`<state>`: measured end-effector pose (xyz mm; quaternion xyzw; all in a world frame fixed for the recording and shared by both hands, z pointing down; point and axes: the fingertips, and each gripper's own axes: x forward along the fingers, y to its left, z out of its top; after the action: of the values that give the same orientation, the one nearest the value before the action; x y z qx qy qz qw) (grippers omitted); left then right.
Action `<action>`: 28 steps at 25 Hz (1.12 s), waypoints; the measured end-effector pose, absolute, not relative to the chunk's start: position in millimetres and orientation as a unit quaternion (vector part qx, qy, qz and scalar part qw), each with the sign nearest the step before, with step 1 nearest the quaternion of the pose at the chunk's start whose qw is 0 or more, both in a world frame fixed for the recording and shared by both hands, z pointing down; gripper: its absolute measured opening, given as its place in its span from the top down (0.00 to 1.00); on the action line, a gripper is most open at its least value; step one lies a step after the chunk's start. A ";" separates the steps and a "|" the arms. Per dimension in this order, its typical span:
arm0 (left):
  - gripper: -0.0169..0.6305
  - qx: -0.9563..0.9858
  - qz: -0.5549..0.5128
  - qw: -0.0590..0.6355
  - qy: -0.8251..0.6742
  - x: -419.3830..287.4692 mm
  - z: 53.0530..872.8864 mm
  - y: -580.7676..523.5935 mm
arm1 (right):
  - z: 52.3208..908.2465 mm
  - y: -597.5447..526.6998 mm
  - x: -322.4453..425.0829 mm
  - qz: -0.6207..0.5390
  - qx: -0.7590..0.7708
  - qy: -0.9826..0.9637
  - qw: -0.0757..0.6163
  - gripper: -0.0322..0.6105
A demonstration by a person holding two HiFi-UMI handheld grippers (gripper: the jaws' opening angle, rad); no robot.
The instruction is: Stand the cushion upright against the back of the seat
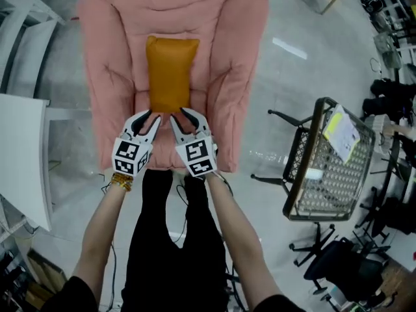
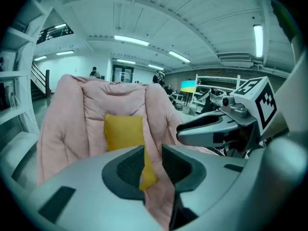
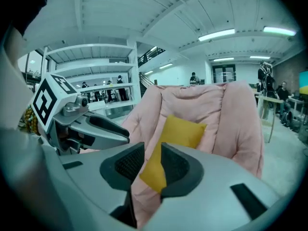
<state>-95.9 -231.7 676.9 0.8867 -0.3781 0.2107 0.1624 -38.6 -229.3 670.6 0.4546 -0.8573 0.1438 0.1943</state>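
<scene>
Cushion (image 1: 170, 73) was a plain mustard-orange oblong: smooth fabric, plump, corners a bit pinched, no pattern. It sat mid-chair in a padded pink armchair (image 1: 104, 77), up against the centre panel of the backrest, w/ the chair's fat side rolls either side. L gripper (image 1: 151, 117) and R gripper (image 1: 181, 114) were side by side at the cushion's near short edge, one by each lower corner. Each had its jaws part-way apart, w/ a lower corner of the cushion showing in the gap beside pink fabric, and the pads not squeezed onto it so far as I could see. Floor (image 1: 292, 77) was pale grey and glossy, reflecting the lights. Room was a big open hall: white shelving (image 1: 23, 155) to the left, a black mesh chair (image 1: 325, 194) w/ a yellow-and-white sheet (image 1: 341, 132) on it to the right, strip lights (image 2: 132, 41) on a ribbed white ceiling, people far off at the back. Cushion's long axis ran up the backrest from seat toward chair top. It stood approx upright, broad face out toward the grippers.
</scene>
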 end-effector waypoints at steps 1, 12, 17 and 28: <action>0.81 0.887 0.207 0.158 -0.381 -93.8 662.8 -220.1 | 653.9 -221.0 -36.4 0.137 0.458 -0.858 0.188 0.80; 0.92 0.903 0.158 0.102 -0.386 -67.9 527.4 -132.7 | 516.0 -144.9 -18.2 0.076 0.450 -0.880 0.136 0.90; 0.94 0.901 0.144 0.085 -0.401 -70.9 473.7 -96.3 | 468.2 -99.9 -16.9 0.065 0.442 -0.886 0.124 0.91; 0.95 0.913 0.109 0.056 -0.389 -109.1 371.5 10.3 | 365.0 4.7 -37.4 0.060 0.473 -0.876 0.080 0.91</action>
<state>-109.1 10.3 371.5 0.9128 -0.3895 0.1094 0.0564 -37.4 4.7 365.0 0.4726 -0.8756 0.0596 0.0798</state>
